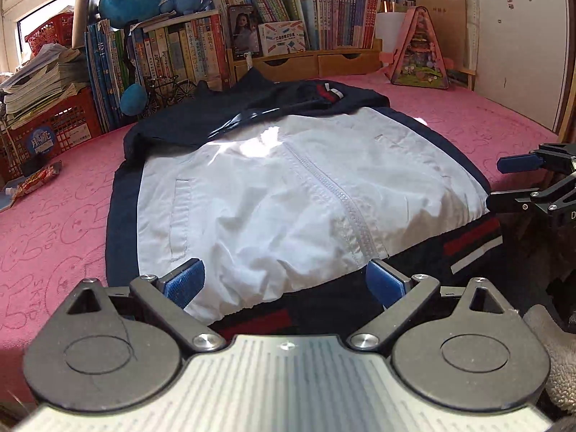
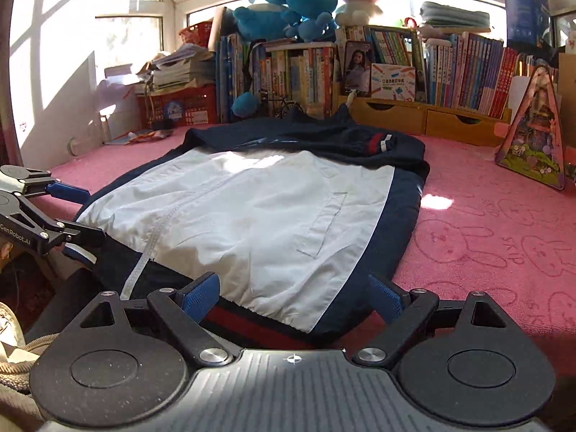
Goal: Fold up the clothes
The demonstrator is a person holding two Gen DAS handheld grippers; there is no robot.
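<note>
Jacket [image 1: 288,187], white front with navy sides, lay flat and zipped on the pink surface [image 1: 54,216], sleeves folded over the chest, striped hem [image 1: 471,248] nearest. Left hand-held gripper [image 1: 284,282] stood spread over the hem's left half, pinching nothing; right hand-held gripper [image 2: 295,291] likewise spread at the right. Judgement: pinch both hem corners evenly, lift together, and carry them to the collar for a square fold.

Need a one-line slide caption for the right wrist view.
Open right gripper poised at the hem of a white-and-navy jacket on a pink blanket.
</note>
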